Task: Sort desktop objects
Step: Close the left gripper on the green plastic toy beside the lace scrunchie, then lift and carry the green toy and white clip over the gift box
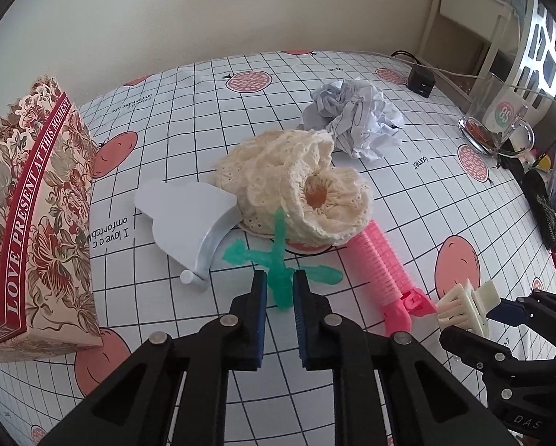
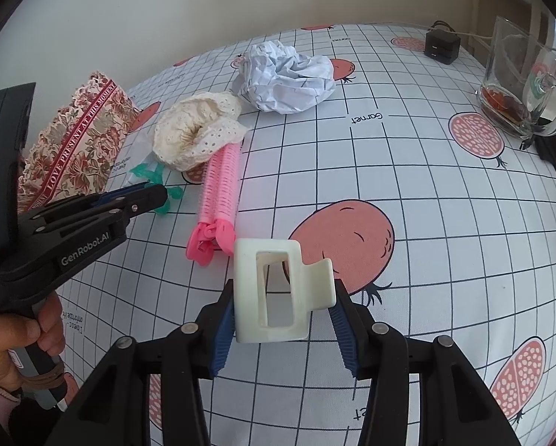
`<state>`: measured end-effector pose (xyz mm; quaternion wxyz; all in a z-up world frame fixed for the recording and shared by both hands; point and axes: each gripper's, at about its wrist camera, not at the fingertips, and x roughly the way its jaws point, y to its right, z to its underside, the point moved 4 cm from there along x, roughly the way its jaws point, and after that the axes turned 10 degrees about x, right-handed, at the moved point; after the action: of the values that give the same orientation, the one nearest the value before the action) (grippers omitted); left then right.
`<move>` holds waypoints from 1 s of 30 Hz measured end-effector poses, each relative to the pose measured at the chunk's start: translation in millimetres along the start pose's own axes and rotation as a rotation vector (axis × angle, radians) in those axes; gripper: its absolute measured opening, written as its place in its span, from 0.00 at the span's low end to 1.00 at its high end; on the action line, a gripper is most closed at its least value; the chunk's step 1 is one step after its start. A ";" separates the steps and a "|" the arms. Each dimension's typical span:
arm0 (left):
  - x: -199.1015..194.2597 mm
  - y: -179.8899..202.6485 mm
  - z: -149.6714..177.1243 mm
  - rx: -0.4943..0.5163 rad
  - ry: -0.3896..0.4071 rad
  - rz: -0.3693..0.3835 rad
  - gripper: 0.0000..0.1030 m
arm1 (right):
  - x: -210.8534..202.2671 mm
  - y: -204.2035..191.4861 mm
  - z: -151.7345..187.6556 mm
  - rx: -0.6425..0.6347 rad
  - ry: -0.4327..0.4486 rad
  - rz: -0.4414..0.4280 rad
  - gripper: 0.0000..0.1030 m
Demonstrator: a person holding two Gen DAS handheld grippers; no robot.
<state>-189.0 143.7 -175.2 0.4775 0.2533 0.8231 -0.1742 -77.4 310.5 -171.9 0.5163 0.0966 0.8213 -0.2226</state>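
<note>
On the worktop (image 1: 408, 200) I count one floral box (image 1: 36, 223), one lace cap (image 1: 292, 186), one paper ball (image 1: 356, 119), one glass mug (image 2: 519, 85), one pink roller (image 1: 385, 264), one green clip (image 1: 281, 264). The right gripper (image 2: 283, 319) grips a white clip (image 2: 278, 290) clear of the cloth. The left gripper (image 1: 279, 282) straddles the green clip's stem, fingers not quite shut; I'd close squarely low before lifting.
</note>
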 end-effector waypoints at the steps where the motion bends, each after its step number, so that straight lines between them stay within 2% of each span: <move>1: -0.1 -0.2 0.0 -0.002 0.000 0.005 0.13 | -0.1 -0.9 0.7 0.002 0.001 0.001 0.49; 9: -6.7 -1.1 -2.7 -0.008 0.019 0.029 0.13 | -0.6 -9.1 6.1 0.004 -0.005 0.023 0.49; 21: -37.8 -17.1 -10.0 -0.079 0.111 0.063 0.13 | -0.2 -9.6 5.9 0.023 -0.017 0.043 0.49; 24: -47.8 -22.9 -9.6 -0.095 0.140 0.058 0.13 | -1.2 -7.2 5.1 0.043 -0.013 0.039 0.48; 30: -54.4 -36.7 -6.8 -0.129 0.151 0.045 0.13 | -6.0 -4.9 1.8 0.059 -0.008 0.055 0.47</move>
<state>-192.5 103.9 -122.7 0.4332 0.2528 0.8604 -0.0906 -75.1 305.8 -165.8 0.5224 0.1335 0.8094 -0.2328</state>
